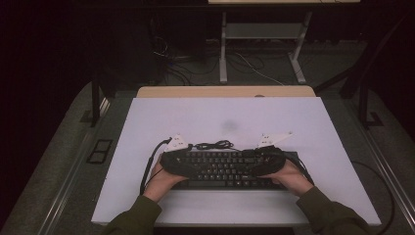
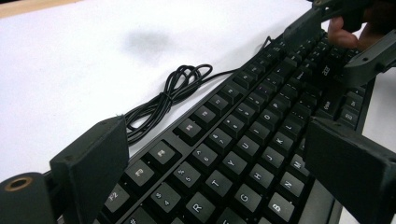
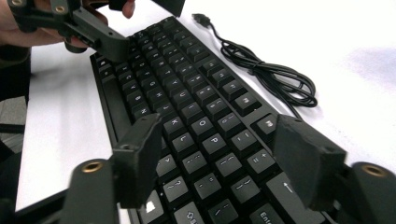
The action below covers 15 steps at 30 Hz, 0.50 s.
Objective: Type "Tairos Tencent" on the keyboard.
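A black keyboard [image 1: 222, 169] lies on the white board [image 1: 220, 117], near its front edge. Its coiled black cable [image 1: 213, 145] rests just behind it. My left gripper [image 1: 182, 164] sits over the keyboard's left end. In the left gripper view its jaws [image 2: 219, 163] stand wide apart over the key rows [image 2: 233, 140], and no pad visibly presses. My right gripper [image 1: 260, 164] is at the right end. In the right gripper view its jaws [image 3: 222, 158] hover apart above the keys [image 3: 201, 126]. Each hand's gripper shows at the far end of the other's view: the right gripper [image 2: 336, 42] and the left gripper [image 3: 98, 32].
The cable [image 3: 275, 77] ends in a loose USB plug [image 3: 201, 18] on the board. A faint grey smudge [image 1: 229, 125] marks the board behind the keyboard. Past the wooden table edge [image 1: 225, 91] are desk legs [image 1: 223, 54] and floor wiring.
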### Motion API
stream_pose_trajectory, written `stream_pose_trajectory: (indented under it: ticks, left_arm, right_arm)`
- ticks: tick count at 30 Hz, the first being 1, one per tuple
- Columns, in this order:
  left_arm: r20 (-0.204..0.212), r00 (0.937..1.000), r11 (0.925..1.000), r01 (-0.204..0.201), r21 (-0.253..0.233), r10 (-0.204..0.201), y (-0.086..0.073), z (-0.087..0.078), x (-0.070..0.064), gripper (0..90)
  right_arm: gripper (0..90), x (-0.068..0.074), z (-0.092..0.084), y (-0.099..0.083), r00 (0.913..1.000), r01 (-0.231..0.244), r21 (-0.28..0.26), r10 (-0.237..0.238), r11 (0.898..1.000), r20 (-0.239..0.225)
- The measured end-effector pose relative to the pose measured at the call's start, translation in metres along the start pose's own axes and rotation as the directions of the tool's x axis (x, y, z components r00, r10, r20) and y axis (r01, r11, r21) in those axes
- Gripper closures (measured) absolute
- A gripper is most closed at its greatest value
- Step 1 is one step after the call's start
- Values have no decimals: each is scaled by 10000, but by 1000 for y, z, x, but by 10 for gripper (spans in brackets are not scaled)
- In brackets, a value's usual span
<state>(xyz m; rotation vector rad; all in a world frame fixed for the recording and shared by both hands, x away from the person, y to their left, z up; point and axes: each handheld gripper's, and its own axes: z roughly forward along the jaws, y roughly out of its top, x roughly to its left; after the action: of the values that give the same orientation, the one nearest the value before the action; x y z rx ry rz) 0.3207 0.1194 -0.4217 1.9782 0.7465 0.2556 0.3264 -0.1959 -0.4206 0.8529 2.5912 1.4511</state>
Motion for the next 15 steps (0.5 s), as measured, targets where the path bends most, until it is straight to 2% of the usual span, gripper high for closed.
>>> stream_pose_trajectory:
  ticks: [15]
  left_arm:
    - [64, 10000, 9999, 45, 122, -46, -5, 2, -1, 61]
  right_arm:
    - [646, 2, -5, -6, 9997, 200, 291, -195, 9994, -163]
